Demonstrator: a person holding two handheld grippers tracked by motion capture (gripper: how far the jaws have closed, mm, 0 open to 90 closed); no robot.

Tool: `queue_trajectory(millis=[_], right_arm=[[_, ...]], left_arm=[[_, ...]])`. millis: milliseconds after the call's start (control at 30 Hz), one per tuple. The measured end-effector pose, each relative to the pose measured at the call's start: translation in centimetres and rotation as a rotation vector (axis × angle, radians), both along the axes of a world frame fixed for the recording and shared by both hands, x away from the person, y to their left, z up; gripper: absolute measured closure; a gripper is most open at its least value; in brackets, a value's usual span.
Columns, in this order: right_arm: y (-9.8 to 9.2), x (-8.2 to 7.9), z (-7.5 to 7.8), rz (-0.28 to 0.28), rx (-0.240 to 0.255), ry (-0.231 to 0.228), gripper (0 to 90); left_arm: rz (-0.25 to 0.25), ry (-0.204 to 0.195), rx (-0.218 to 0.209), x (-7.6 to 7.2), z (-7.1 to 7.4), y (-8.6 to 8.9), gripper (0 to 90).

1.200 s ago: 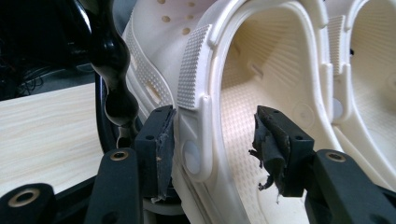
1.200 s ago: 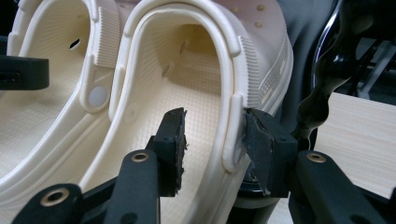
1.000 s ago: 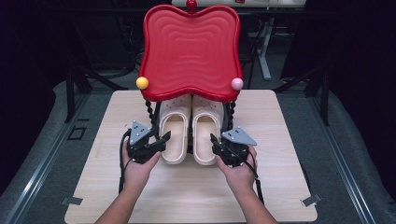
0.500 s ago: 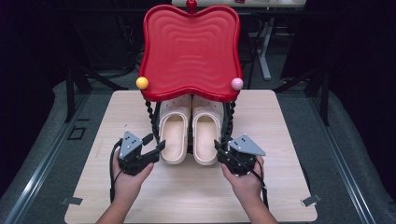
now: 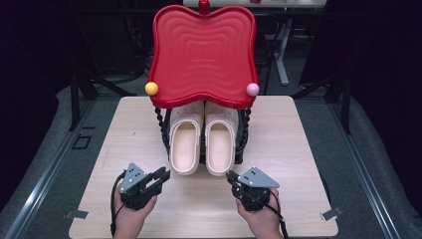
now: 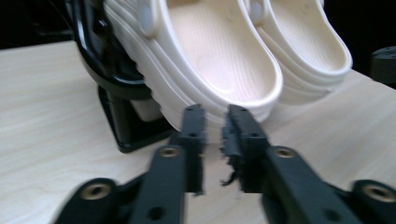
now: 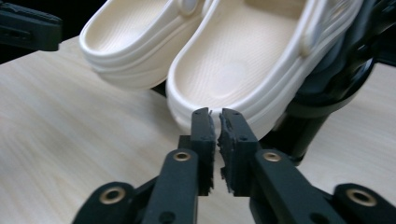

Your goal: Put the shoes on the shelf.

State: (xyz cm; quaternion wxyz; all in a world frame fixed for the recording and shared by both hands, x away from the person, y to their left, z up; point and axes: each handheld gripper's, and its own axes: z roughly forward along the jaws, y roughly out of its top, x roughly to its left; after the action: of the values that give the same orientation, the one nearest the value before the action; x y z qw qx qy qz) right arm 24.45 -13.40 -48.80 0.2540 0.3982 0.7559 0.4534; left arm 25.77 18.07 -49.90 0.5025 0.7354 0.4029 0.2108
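Note:
Two cream clogs point(image 5: 185, 142) point(image 5: 220, 144) stand side by side, heels toward me, in a black rack point(image 5: 165, 134) under a red wavy tray top point(image 5: 204, 55). My left gripper point(image 5: 161, 177) sits just short of the left clog's heel point(image 6: 219, 60). Its jaws have just been closing; a narrow gap remains at the left gripper point(image 6: 215, 121), with nothing in it. My right gripper point(image 5: 230, 175) sits before the right clog's heel point(image 7: 238, 70). Its jaws have just been closing too; the pads of the right gripper point(image 7: 216, 121) nearly touch, holding nothing.
The rack stands mid-table on a light wooden tabletop point(image 5: 298, 149). A yellow ball point(image 5: 151, 88) and a pink ball point(image 5: 253, 89) sit at the red top's front corners. The rack's black foot point(image 6: 126, 126) stands beside the left clog. Dark floor surrounds the table.
Both hands have drawn back from the clogs' sides toward the table's front edge and sunk a little. Both pairs of jaws, wide before, have come close together.

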Motion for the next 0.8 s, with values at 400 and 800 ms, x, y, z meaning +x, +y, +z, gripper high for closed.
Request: queue_trajectory(millis=[400,800], right_arm=[[1.0,0.4,-2.3,0.024,-0.006,0.075,90.0],[1.4,1.2,-2.4,0.001,0.01,0.072,90.0]], left_arm=[[-0.064,0.067,0.032,0.5,-2.0,-1.7,90.0],[-0.054,0.072,0.034,1.0,-2.0,-2.4,89.9]])
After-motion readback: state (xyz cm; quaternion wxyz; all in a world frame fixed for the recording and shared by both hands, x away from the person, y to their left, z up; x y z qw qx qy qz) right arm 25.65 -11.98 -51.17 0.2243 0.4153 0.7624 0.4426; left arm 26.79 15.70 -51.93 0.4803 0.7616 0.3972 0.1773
